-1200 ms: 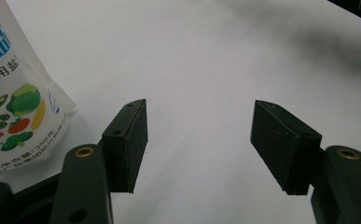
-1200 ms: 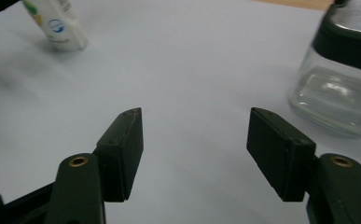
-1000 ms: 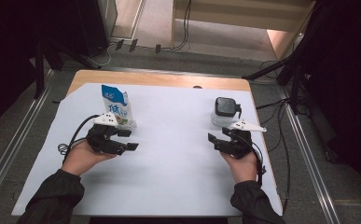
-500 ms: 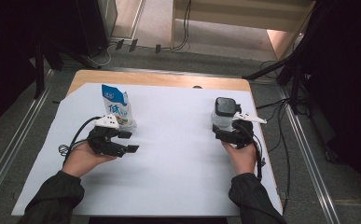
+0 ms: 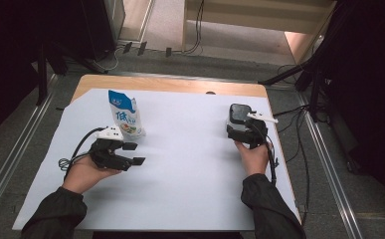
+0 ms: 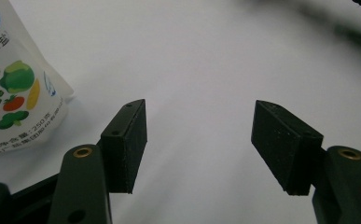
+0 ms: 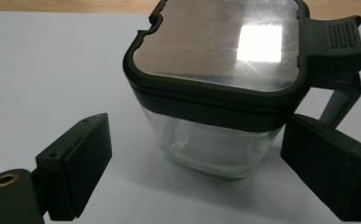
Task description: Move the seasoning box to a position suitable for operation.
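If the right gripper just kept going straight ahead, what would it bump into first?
The glass container with the dark lid: it stands directly ahead of the open right gripper, nearly between the jaws, though the remaining gap is hard to judge.

I see the clear glass container (image 7: 211, 149) standing upright on the white surface (image 5: 190, 169) — dark lid (image 5: 240, 112) with a shiny panel closed on top, side latch lifted.

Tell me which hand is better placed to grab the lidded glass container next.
Right. The right tongs have just been opening, and their pads now flank the glass container without pressing it. The left tongs sit beside the pouch, far across the table.
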